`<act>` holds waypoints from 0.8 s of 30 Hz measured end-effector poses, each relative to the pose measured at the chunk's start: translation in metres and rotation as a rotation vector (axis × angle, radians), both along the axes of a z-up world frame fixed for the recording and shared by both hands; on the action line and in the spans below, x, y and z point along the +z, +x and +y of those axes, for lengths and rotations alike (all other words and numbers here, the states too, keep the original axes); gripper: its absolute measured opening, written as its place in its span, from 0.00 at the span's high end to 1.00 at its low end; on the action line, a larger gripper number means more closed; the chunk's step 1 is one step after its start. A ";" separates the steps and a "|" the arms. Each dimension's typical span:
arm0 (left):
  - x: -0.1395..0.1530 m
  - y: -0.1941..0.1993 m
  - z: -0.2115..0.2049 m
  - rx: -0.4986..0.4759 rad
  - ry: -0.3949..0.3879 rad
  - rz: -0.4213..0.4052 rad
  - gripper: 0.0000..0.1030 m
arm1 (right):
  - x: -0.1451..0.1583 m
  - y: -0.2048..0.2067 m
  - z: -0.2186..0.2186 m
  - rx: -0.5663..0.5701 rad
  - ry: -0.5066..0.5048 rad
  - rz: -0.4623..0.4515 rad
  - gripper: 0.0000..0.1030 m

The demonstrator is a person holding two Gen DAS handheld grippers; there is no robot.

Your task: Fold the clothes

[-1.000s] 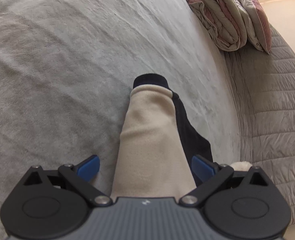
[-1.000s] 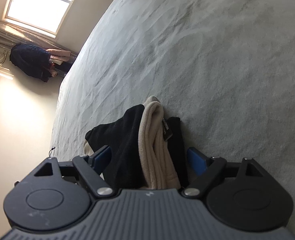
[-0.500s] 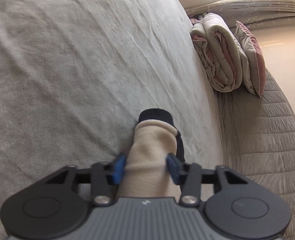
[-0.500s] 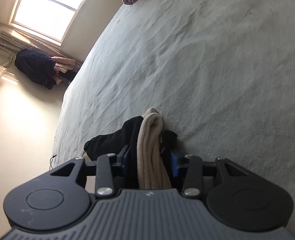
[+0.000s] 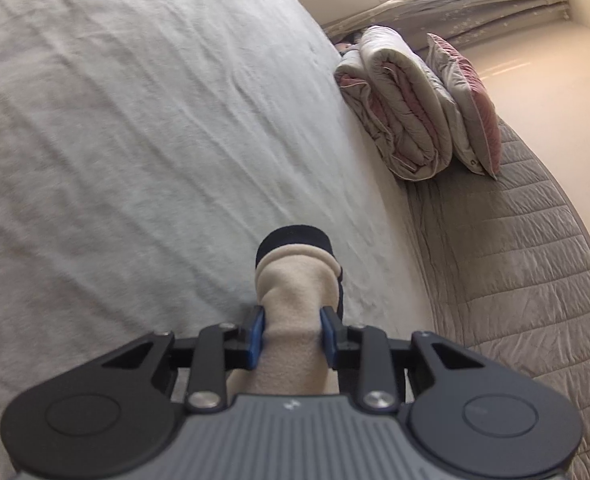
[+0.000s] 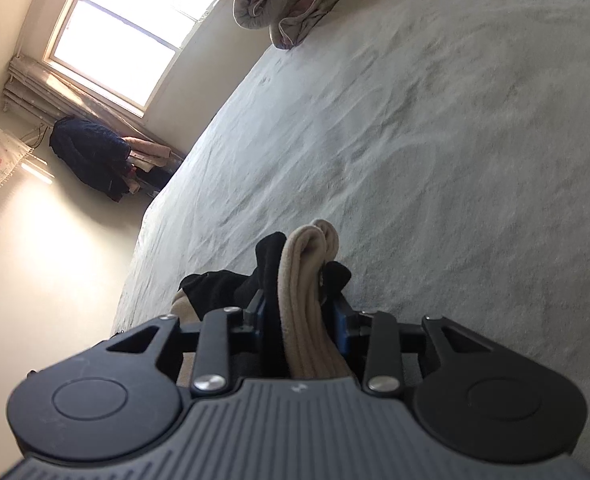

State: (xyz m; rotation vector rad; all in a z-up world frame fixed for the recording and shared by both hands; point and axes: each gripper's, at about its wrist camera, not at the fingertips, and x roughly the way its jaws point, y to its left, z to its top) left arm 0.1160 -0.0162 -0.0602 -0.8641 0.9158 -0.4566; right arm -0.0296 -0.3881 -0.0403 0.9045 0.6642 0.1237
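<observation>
Currently, both tongs have just closed on the beige-and-black garment (image 5: 295, 300) at lower centre, over the bed (image 5: 135, 140): left tongs (image 5: 291, 334), right tongs (image 6: 301, 320). Grasp step complete; next, lift evenly and fold.

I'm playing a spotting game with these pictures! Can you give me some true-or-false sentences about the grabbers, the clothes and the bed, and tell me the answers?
1. The left gripper pinches a beige and black garment. True; its jaws have just been closing on it.
2. The right gripper is empty. False: its blue pads squeeze bunched beige and black cloth.
3. A folded quilt lies at the edge of the bed. True.
4. The bed cover is bright red. False: it is pale grey.
5. Dark clothing hangs below the window. True.
</observation>
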 end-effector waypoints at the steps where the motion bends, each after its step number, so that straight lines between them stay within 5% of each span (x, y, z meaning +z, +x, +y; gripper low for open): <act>1: 0.002 0.001 -0.004 -0.009 -0.002 -0.005 0.72 | 0.003 0.000 0.000 -0.009 -0.002 -0.011 0.65; 9: 0.006 0.011 -0.051 -0.075 0.016 -0.015 0.71 | 0.020 0.011 -0.016 -0.092 -0.018 -0.040 0.65; 13: -0.008 0.021 -0.066 -0.090 0.050 0.003 0.67 | 0.003 0.020 -0.027 -0.113 0.020 0.018 0.64; 18: -0.027 0.029 -0.068 -0.090 0.094 0.022 0.58 | -0.012 0.027 -0.033 -0.110 0.023 0.063 0.48; 24: -0.042 0.032 -0.068 -0.102 0.058 0.056 0.55 | -0.024 0.031 -0.028 -0.109 0.038 0.088 0.48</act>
